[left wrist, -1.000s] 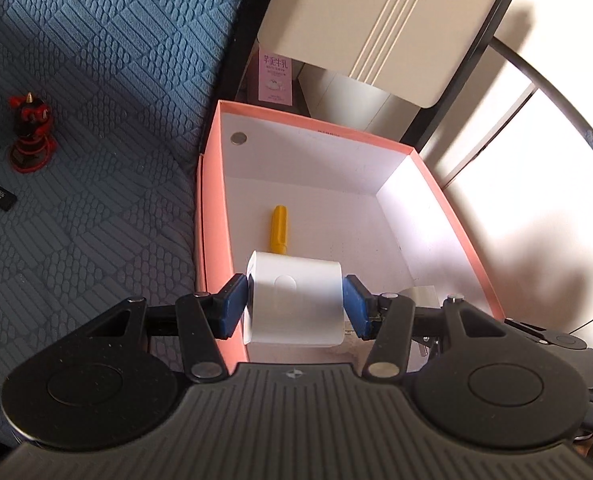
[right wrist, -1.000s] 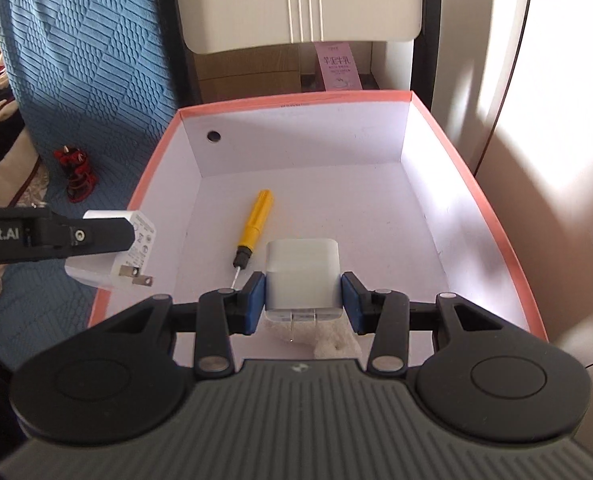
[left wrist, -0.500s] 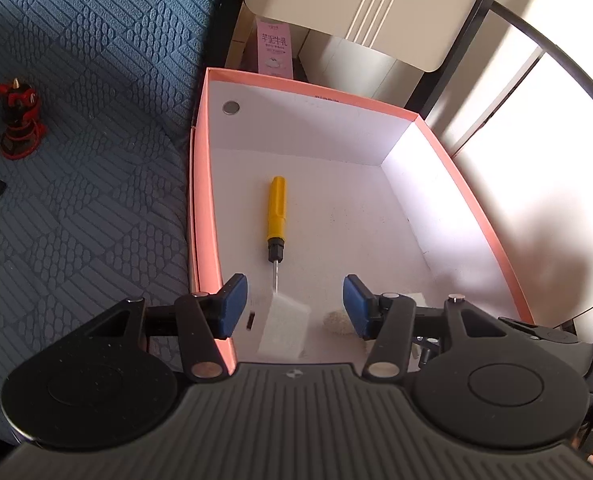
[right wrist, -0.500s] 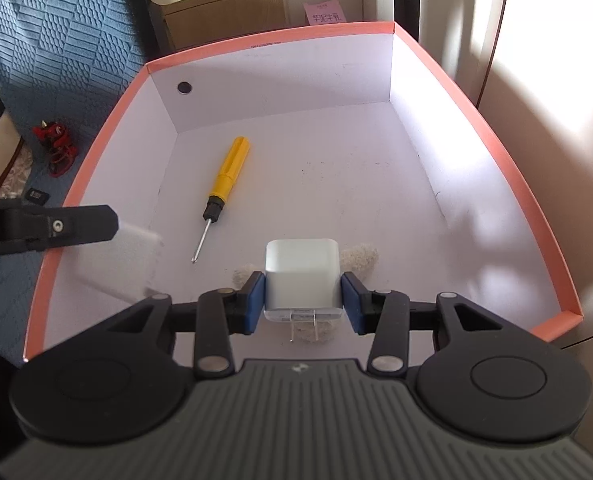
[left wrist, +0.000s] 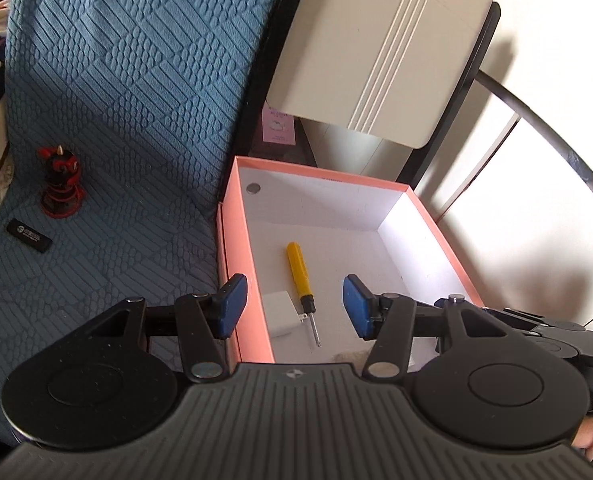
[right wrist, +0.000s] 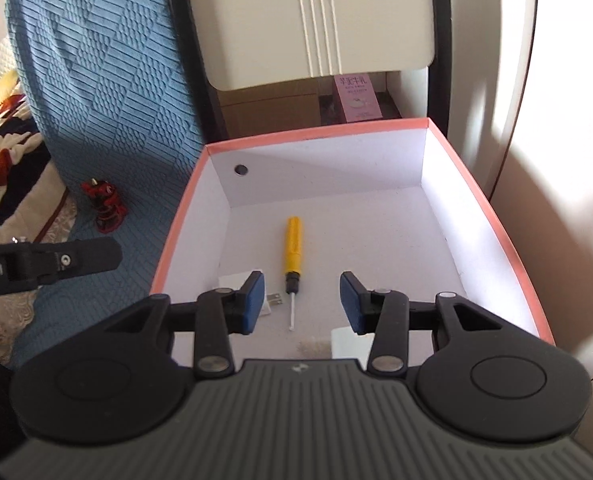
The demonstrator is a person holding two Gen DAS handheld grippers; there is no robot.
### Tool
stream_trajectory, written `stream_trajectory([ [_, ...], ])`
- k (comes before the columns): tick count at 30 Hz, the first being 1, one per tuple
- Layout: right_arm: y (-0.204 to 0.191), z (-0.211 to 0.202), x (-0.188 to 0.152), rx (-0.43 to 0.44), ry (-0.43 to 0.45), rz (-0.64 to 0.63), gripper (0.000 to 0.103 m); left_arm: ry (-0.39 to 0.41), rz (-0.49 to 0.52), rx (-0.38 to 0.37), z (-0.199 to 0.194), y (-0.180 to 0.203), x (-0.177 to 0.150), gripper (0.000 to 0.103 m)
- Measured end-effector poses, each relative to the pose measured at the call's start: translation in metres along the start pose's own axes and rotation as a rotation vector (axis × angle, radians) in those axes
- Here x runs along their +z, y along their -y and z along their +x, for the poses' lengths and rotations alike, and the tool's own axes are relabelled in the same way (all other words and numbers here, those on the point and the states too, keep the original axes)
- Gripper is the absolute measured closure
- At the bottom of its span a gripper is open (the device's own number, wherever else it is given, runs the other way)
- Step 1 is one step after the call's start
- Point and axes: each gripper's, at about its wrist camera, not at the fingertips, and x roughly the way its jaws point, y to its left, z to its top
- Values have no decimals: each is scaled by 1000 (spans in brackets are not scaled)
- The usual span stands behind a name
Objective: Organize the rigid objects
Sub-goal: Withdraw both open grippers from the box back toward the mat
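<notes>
A pink-rimmed white box (left wrist: 320, 171) (right wrist: 316, 132) stands beside the blue cover. On its floor lie a yellow screwdriver (left wrist: 298, 268) (right wrist: 292, 250) and a white plug charger (left wrist: 279, 314) (right wrist: 232, 281) by the left wall, prongs toward the screwdriver. A second white charger (right wrist: 347, 342) lies at the near end, partly under my right finger. My left gripper (left wrist: 295, 306) is open and empty over the box's near left corner. Above the near end my right gripper (right wrist: 302, 303) is also open, holding nothing. The left gripper's finger (right wrist: 56, 264) shows at the left in the right wrist view.
A red figurine (left wrist: 60, 184) (right wrist: 106, 206) and a black stick (left wrist: 29, 235) lie on the blue quilted cover (left wrist: 116, 120) left of the box. A cream panel (left wrist: 376, 48) and a pink carton (right wrist: 356, 98) stand behind it. A beige crumb patch (right wrist: 312, 346) lies near the second charger.
Both grippers let go of their white chargers, which now lie on the box floor. Both grippers rose and pulled back from the box.
</notes>
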Motion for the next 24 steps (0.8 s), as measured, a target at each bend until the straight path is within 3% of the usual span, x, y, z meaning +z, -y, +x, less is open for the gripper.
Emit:
stream_trajectory([
  [10,-53,-25,15,95,91,-52,58,119,-27,43,-62,-35,15,44],
  [24,-119,-17,11,159,94,-145,58,183,-67,115,-104,-96,12,44],
])
